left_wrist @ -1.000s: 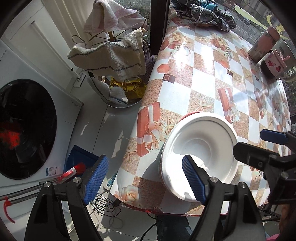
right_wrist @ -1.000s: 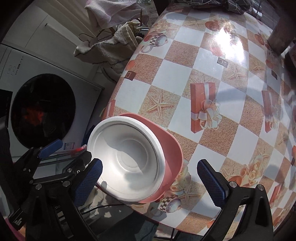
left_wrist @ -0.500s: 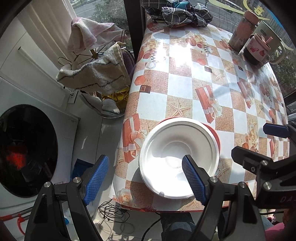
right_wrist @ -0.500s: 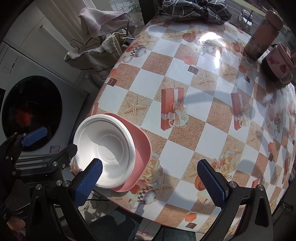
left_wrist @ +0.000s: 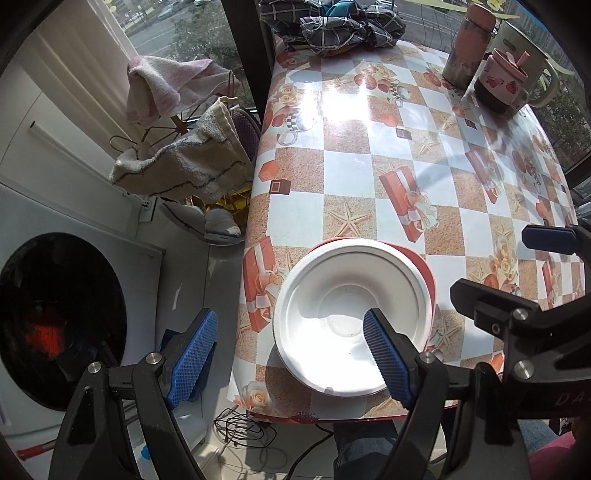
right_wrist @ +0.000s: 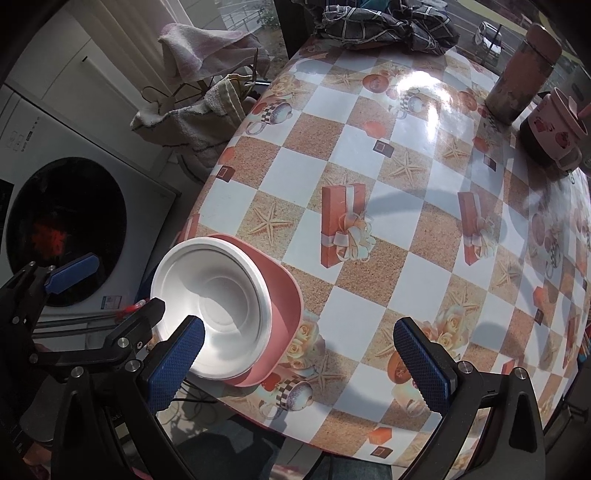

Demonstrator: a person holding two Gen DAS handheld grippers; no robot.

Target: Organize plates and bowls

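A white bowl point(left_wrist: 332, 295) sits inside a pink plate point(left_wrist: 428, 273) at the near left corner of the checked table point(left_wrist: 351, 173). My left gripper point(left_wrist: 290, 356) hangs above them, open and holding nothing; its right pad overlaps the bowl in the picture and its left pad is off the table's edge. In the right wrist view the bowl point(right_wrist: 210, 295) and plate point(right_wrist: 284, 295) lie at lower left. My right gripper point(right_wrist: 299, 363) is open and empty over the table, just right of the plate. The left gripper point(right_wrist: 110, 291) shows beside it.
A flask point(left_wrist: 467, 48), a pink mug point(left_wrist: 502, 81) and a pale kettle point(left_wrist: 532, 62) stand at the far right. Crumpled checked cloth point(left_wrist: 332, 29) lies at the far end. A washing machine point(left_wrist: 55, 317), towels on a rack point(left_wrist: 177, 162) and floor cables point(left_wrist: 243, 428) are left of the table.
Both grippers have risen and drawn back, so the bowl and plate look smaller and more of the table shows. The left gripper has rolled. Bowl and plate have stayed put.
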